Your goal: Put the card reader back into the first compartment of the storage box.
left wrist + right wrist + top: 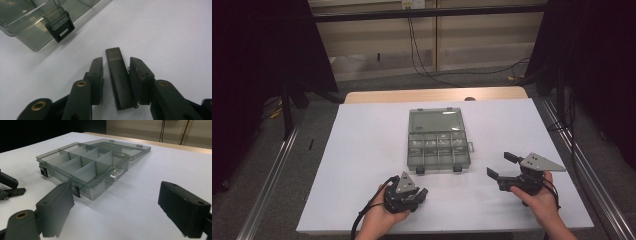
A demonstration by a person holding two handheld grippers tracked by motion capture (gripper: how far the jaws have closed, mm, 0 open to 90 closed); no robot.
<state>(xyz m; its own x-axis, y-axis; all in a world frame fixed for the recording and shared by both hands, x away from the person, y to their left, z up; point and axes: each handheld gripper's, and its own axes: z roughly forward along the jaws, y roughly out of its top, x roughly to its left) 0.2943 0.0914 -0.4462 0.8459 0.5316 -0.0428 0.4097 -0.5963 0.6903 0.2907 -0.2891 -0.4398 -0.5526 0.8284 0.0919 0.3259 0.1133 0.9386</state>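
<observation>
Left gripper [115,75] around dark stick [118,77], compartment box [30,22] open beyond

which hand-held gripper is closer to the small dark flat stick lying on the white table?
Left. The left hand-held gripper has the small dark flat stick lying between its jaws. The right hand-held gripper stands apart over the table's right side, jaws wide open.

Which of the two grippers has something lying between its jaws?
The left gripper: a dark flat stick lies on the white table between its jaws. The right gripper holds its jaws wide apart with nothing between them.
</observation>
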